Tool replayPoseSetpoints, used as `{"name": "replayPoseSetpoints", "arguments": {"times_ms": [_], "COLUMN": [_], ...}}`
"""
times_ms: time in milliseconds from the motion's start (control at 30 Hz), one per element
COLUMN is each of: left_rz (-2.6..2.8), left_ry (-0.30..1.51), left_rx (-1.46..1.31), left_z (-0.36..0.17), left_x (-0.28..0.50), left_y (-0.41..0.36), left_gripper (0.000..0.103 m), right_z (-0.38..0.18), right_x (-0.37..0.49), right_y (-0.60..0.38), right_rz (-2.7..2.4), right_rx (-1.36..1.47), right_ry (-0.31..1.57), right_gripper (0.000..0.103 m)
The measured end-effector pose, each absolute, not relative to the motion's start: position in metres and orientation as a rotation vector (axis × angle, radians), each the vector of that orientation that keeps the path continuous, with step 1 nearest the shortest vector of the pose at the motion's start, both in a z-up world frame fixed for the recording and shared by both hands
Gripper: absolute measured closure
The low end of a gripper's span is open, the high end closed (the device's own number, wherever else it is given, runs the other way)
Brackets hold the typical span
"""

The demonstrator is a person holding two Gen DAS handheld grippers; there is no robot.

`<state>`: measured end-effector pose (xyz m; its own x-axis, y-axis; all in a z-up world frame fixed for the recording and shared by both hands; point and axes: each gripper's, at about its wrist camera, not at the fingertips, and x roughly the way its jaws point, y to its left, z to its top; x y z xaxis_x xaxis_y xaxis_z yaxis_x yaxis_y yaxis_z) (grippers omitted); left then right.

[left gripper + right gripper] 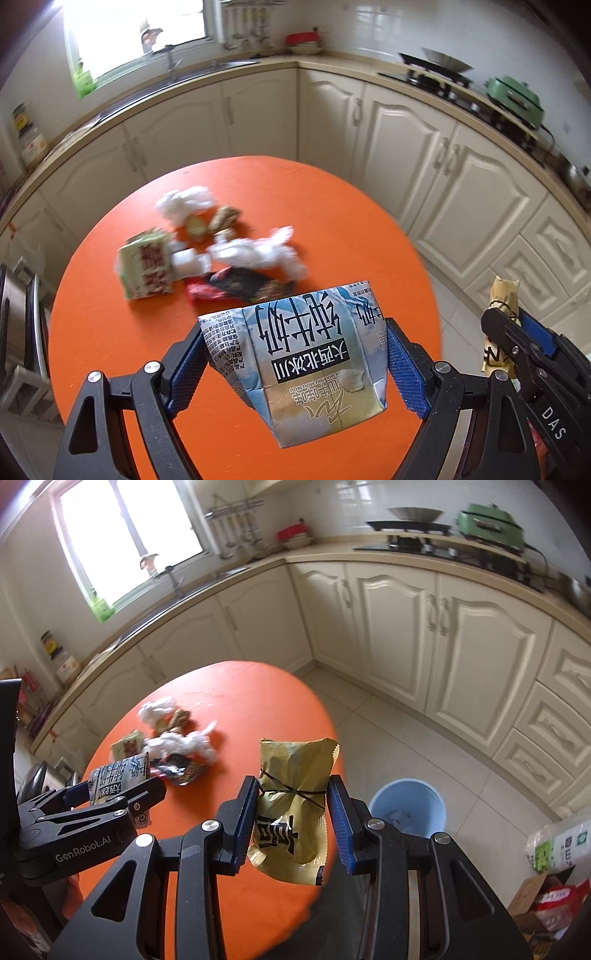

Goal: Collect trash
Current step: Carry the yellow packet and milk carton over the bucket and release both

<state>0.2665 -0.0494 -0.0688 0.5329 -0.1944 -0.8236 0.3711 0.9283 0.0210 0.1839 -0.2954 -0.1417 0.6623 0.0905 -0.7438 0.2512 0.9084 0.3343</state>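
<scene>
Trash is in both my tongs, and more lies on the orange table (110,332). My left tongs (295,365) point steeply down over the table, clenched wide on a crumpled milk carton (306,354), blue pads pressing its two sides. My right tongs (291,819) tilt down too, at the table's right edge, clenched on a yellow packet (291,805) tied with dark string; the packet stands upright between the pads.

Only the right view shows the blue bin (410,805) on the floor tiles, just right of those tongs and beside the table, with something pale inside. It also shows bags and a box at the far right. The left view shows the right tongs only in part, at its right edge.

The remaining trash (221,251) sits in a heap mid-table, well beyond both tongs: white crumpled tissues, a green carton (147,266), dark and red wrappers, some brownish scraps. It is blurred.
</scene>
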Motion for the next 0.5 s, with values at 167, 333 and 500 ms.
{"name": "replayPoseSetpoints", "arguments": {"times_ms": [167, 333, 500], "left_rz": [-0.442, -0.523, -0.592], "left_ry": [0.926, 0.913, 0.926], "left_rx": [0.323, 0.43, 0.525], "left_z": [-0.072, -0.084, -0.106], "left_x": [0.26, 0.262, 0.273], "left_y": [-0.12, -0.182, -0.242], "left_gripper": [0.019, 0.019, 0.019], "right_z": [-0.157, -0.173, -0.185], "right_x": [0.157, 0.131, 0.117], "right_y": [-0.347, -0.397, -0.439], "right_rz": [-0.214, -0.342, -0.432], "right_rx": [0.519, 0.593, 0.642], "right_ry": [0.85, 0.861, 0.874], "right_gripper": [0.064, 0.064, 0.064]}}
